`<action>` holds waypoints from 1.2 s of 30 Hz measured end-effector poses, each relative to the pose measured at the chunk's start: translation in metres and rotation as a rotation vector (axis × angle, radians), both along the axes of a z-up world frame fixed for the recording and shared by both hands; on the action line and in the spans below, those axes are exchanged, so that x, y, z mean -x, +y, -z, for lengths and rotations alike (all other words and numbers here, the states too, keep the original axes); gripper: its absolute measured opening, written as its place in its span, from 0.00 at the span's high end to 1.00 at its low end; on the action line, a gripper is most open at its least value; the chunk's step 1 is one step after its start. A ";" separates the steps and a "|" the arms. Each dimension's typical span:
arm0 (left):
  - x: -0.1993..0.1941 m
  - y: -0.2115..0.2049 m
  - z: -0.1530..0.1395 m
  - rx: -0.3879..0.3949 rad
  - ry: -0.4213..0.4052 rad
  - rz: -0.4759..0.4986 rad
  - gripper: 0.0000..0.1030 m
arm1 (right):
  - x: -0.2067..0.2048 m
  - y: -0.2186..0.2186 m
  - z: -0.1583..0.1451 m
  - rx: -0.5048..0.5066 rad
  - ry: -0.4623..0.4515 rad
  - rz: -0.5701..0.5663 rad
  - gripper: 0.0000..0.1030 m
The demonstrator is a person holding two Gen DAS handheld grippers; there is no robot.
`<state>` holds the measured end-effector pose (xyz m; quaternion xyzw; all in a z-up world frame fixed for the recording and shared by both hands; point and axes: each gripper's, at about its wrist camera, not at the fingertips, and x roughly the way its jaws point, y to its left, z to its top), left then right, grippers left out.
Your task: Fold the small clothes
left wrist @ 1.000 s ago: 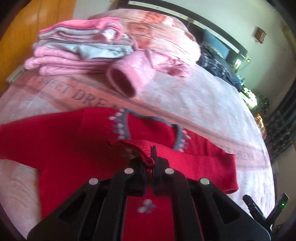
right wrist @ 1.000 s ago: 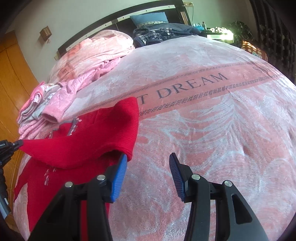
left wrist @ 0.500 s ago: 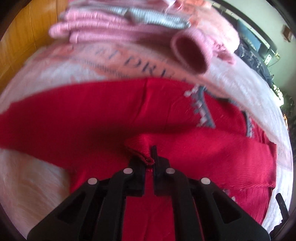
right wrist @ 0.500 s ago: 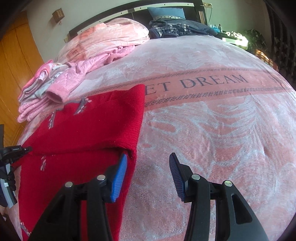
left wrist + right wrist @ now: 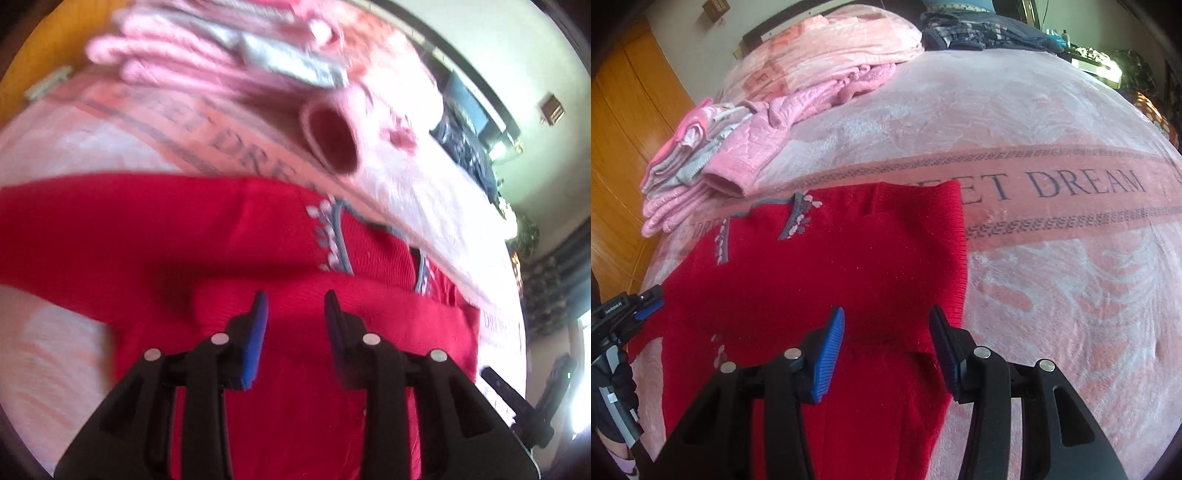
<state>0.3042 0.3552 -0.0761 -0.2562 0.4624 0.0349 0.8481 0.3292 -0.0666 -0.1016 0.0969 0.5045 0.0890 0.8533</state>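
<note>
Fingers first: the left gripper (image 5: 293, 306) has its blue-padded fingers (image 5: 255, 332) spread apart, nothing between them, hanging over the folded-in sleeve (image 5: 332, 299) of the red sweater (image 5: 147, 236). That sleeve lies flat across the sweater's chest, just ahead of the fingertips and running off to their right. Beyond it, past the tips, is the grey-trimmed neckline (image 5: 338, 236) with its pale flower stitching.

Over to the right gripper (image 5: 886, 332), jaws wide as well, blue ribbed pads (image 5: 827, 354) facing each other with only red knit showing below the gap. The sweater spreads ahead of and to the left of these fingers, lying on the pink blanket (image 5: 1052, 295); its right-hand edge is a straight fold line running away from the right fingertip. To the right of the fingers, bare blanket, with the printed band reading "DREAM" (image 5: 1086, 184) further out.

Far ahead and to the left of the right fingers sits a stack of folded pink and grey clothes (image 5: 683, 162), and a loose pink garment (image 5: 768, 140) drapes over it with its cuff pointing down toward the sweater's collar. In the left wrist view that cuff opening (image 5: 332, 136) gapes just beyond the neckline, blurred. At the far left of the right wrist view, the left gripper's blue tip hovers at the sweater's edge.
</note>
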 end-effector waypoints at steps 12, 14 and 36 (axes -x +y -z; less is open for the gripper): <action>-0.021 -0.009 0.050 -0.040 0.071 0.079 0.76 | -0.018 0.019 0.039 0.151 0.112 -0.011 0.46; -0.019 -0.004 0.047 -0.022 0.070 0.077 0.76 | -0.019 0.020 0.035 0.157 0.122 -0.007 0.46; 0.232 0.347 0.041 0.234 -0.094 -0.679 0.64 | 0.081 0.094 0.028 0.023 0.131 -0.212 0.40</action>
